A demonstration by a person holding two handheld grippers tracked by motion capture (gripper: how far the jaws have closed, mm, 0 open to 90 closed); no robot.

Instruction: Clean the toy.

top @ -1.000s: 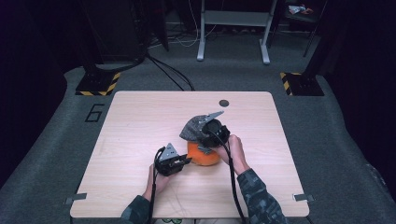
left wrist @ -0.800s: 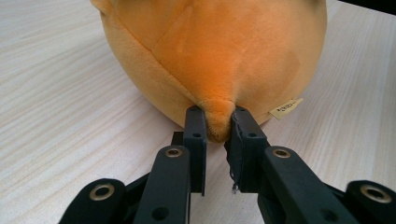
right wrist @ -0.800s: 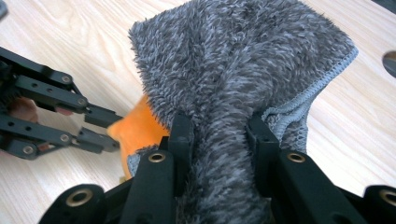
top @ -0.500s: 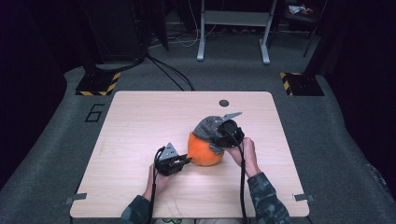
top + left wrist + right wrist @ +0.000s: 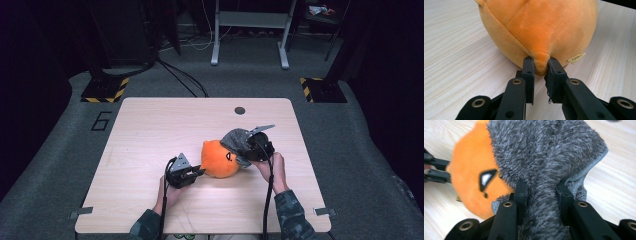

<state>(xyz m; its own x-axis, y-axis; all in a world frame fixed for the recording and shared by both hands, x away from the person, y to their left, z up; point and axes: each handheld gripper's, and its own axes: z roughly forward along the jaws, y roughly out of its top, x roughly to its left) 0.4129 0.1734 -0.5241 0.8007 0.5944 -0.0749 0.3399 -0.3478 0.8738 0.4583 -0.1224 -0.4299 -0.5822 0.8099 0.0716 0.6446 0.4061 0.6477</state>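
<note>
We find the grey cloth (image 5: 235, 140) half off the orange plush (image 5: 219, 159) — right gripper (image 5: 248, 150) grasping cloth, left gripper (image 5: 200, 171) pinching the plush; uncovering unfinished.

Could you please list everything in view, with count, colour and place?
round orange plush toy: one, orange with a black-and-white eye, mid table
fluffy grey towel: one, grey, draped on the toy's right side
light wooden table: one, pale wood, centre
small dark round disc: one, dark, table's far edge
yellow-and-black striped floor bases: two, beyond the table
white metal frame: one, background
left gripper: black, pinching a fold of the toy
right gripper: black, clamped on the towel
hands: two, near edge
</note>
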